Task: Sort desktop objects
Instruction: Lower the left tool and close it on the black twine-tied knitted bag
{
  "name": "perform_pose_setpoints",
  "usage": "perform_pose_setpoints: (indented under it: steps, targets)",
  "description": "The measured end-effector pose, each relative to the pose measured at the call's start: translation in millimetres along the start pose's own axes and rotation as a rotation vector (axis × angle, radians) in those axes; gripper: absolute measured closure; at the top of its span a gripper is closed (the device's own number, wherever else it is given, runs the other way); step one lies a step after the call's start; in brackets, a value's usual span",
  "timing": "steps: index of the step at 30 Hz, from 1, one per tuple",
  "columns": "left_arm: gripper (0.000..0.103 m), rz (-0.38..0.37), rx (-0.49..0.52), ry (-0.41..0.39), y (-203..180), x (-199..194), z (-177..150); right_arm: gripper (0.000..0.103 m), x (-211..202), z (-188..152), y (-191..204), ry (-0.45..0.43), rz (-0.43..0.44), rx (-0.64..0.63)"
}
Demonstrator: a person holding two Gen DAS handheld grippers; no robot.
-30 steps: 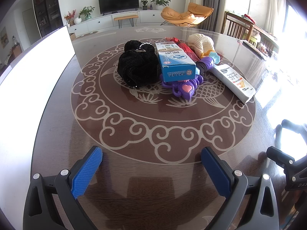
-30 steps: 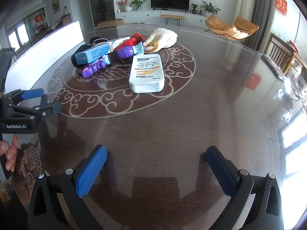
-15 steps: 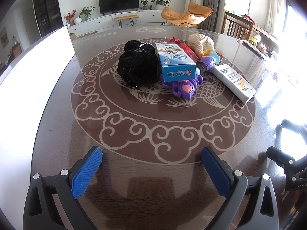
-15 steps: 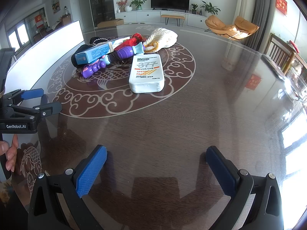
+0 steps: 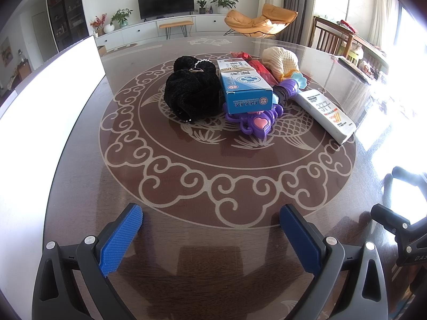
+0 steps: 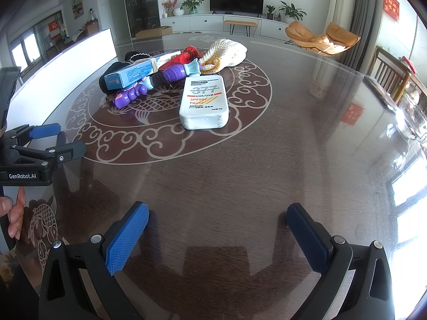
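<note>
A heap of objects lies at the table's centre: a black velvet pouch [image 5: 190, 94], a blue box [image 5: 244, 88] [image 6: 132, 74], a purple toy [image 5: 257, 121] [image 6: 130, 96], a red item [image 6: 184, 57], a cream knitted pouch [image 5: 280, 61] [image 6: 224, 52] and a white sunscreen tube [image 5: 325, 113] [image 6: 204, 102]. My left gripper [image 5: 210, 226] stands open over the near table, well short of the heap. My right gripper [image 6: 217, 222] is also open and empty, with the tube far ahead of it.
A tall white panel [image 5: 45, 101] [image 6: 66, 61] runs along the left of the round glass-topped table [image 5: 213, 176]. A hand [image 6: 12, 210] holds the left gripper's handle. Wooden chairs [image 6: 391, 76] stand at the right, near glassware [image 6: 412, 124].
</note>
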State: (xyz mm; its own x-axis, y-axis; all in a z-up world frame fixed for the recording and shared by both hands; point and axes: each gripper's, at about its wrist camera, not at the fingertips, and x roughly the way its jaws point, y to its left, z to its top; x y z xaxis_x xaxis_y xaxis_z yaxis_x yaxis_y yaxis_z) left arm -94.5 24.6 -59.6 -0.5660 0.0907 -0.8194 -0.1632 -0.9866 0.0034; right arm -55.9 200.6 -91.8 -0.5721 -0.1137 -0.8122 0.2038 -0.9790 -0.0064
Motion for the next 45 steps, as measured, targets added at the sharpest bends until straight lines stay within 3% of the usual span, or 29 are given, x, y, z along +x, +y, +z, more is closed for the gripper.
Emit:
perform_pose_setpoints:
  steps: [4, 6, 8, 13, 15, 18, 23, 25, 26, 28, 29, 30, 35, 41, 43, 44, 45]
  targets:
    - [0.000, -0.012, 0.003, 0.001, 1.2, -0.8, -0.4, 0.000, 0.0, 0.0, 0.0, 0.000, 0.000, 0.000]
    - [0.000, -0.071, -0.022, -0.007, 12.2, -4.6, 1.6, 0.000, 0.0, 0.0, 0.0, 0.000, 0.000, 0.000]
    - [0.000, -0.136, -0.130, -0.048, 38.7, -9.7, 4.6, 0.000, 0.0, 0.0, -0.1, 0.000, 0.000, 0.000]
    - [0.000, -0.151, -0.330, -0.043, 93.6, 1.8, 31.3, 0.000, 0.0, 0.0, 0.1, 0.000, -0.002, 0.000]
    - [0.000, -0.151, -0.321, -0.057, 95.2, 5.2, 50.7, 0.000, 0.1, 0.2, -0.1, 0.001, -0.005, 0.000]
    - [0.000, -0.095, -0.266, -0.085, 84.9, 11.4, 84.9, 0.000, 0.1, 0.1, -0.1, 0.001, -0.005, 0.000]
    - [0.001, -0.051, -0.221, 0.042, 68.7, 62.5, 120.3, 0.000, 0.1, 0.0, -0.1, 0.001, -0.005, 0.000]
    - [0.004, -0.074, -0.210, 0.054, 60.7, 75.4, 124.0, 0.000, 0.1, 0.0, -0.1, 0.001, -0.005, 0.000]
    - [0.009, -0.081, -0.212, 0.038, 59.2, 75.9, 126.2, 0.000, 0.1, 0.0, -0.2, 0.001, -0.005, 0.000]
    - [0.037, -0.052, -0.171, 0.027, 51.9, 75.9, 130.7, 0.000, 0.1, 0.1, -0.1, 0.001, -0.005, 0.000]
    - [0.068, -0.067, -0.148, 0.027, 48.6, 74.8, 131.8, 0.000, 0.2, 0.0, -0.1, 0.001, -0.005, 0.000]
    - [0.076, -0.086, -0.136, 0.034, 47.2, 74.0, 132.0, 0.000, 0.1, -0.2, -0.3, 0.001, -0.005, 0.000]
    - [0.077, -0.080, -0.132, 0.010, 56.2, 43.9, 94.3, 0.000, 0.0, -0.4, -0.4, 0.001, -0.005, 0.000]
    - [0.075, -0.115, -0.151, -0.004, 56.5, -17.1, 0.2, 0.000, 0.0, -0.6, -0.3, 0.001, -0.005, 0.000]
    - [0.067, -0.113, -0.160, -0.017, 52.7, -31.2, -19.3, 0.000, 0.0, -0.6, -0.3, 0.001, -0.005, 0.000]
    - [0.052, -0.104, -0.167, -0.030, 52.3, -37.9, -25.7, 0.000, 0.0, -0.6, -0.2, 0.001, -0.005, 0.000]
    - [0.027, -0.097, -0.172, -0.049, 50.4, -42.9, -29.3, 0.000, 0.0, -0.6, -0.2, 0.001, -0.005, 0.000]
